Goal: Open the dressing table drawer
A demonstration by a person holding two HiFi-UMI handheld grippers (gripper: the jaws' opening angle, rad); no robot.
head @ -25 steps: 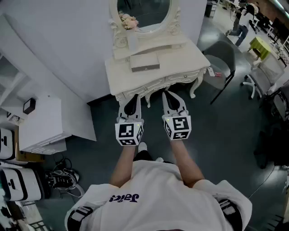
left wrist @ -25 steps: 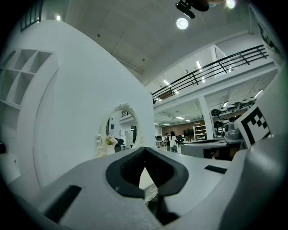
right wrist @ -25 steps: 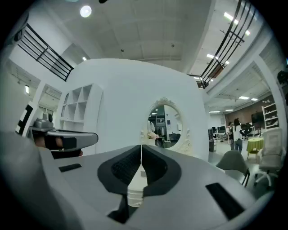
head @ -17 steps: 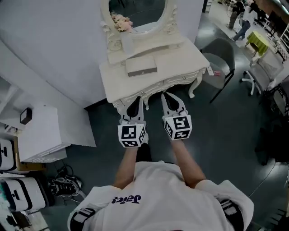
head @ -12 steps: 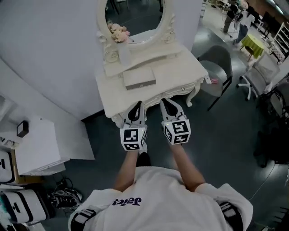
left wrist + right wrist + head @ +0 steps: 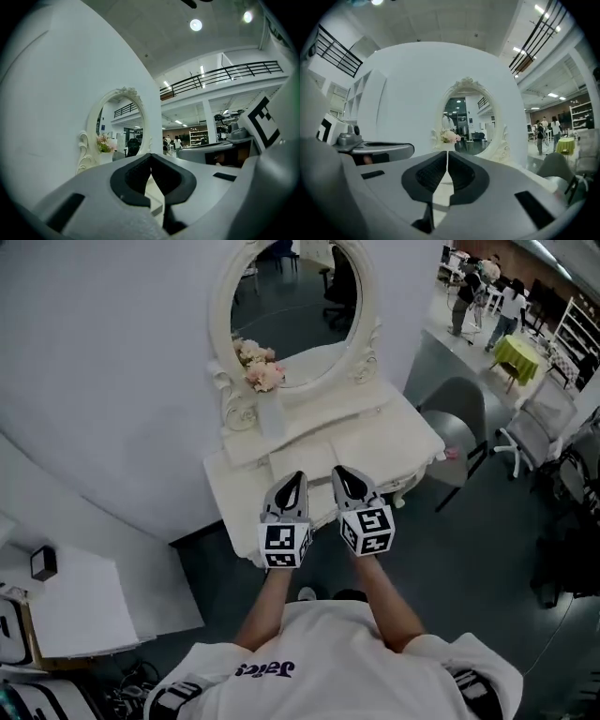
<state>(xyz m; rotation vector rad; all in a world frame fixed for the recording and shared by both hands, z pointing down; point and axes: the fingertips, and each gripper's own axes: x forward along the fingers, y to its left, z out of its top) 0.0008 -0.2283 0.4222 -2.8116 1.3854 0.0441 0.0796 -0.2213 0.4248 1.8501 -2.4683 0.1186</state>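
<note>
The cream dressing table stands against the white wall, with an oval mirror and a vase of pink flowers on it. Both grippers reach level over its front edge, side by side. My left gripper is shut and holds nothing. Just to its right, my right gripper is also shut and empty. The drawer fronts are hidden below the tabletop and the grippers. In the left gripper view the shut jaws face the mirror. The right gripper's jaws point at the flowers.
A grey chair stands close to the table's right end. A white cabinet sits on the floor at the left. A flat box lies on the tabletop between the grippers. People walk far off at the upper right.
The person has stepped up to the table. Both grippers moved forward from in front of the drawers to over the tabletop's front edge, still shut. The drawer fronts went out of sight.
</note>
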